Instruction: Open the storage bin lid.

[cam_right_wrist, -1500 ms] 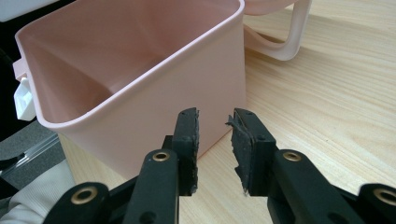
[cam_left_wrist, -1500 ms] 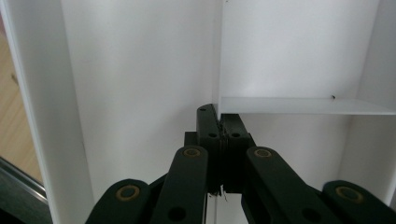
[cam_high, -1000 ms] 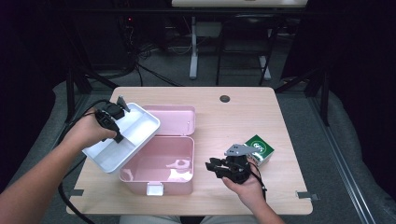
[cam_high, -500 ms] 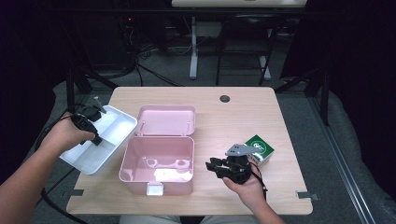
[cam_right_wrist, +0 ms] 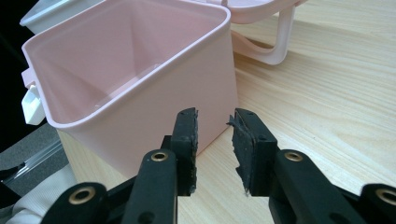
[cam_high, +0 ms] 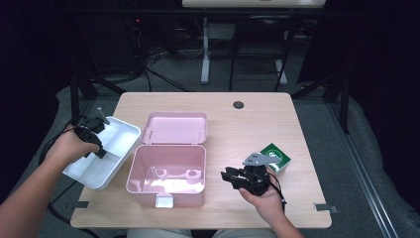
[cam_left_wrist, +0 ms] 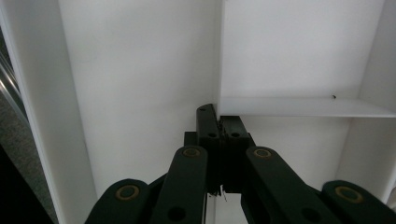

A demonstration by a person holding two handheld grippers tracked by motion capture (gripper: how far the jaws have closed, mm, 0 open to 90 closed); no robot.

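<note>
Left gripper (cam_high: 94, 133) is clamped on a divider wall of the white tray (cam_high: 119, 148), which hangs tilted over the table's (cam_high: 297, 129) left edge, just beside the pink box (cam_high: 168, 171). Right gripper (cam_high: 233, 177) rests near the front edge, jaws slightly apart on nothing, pointing at the box. Pink box looks empty, its lid (cam_high: 176, 127) folded back. Green pack (cam_high: 276, 157) lies behind the right hand; the far tabletop is bare.
</note>
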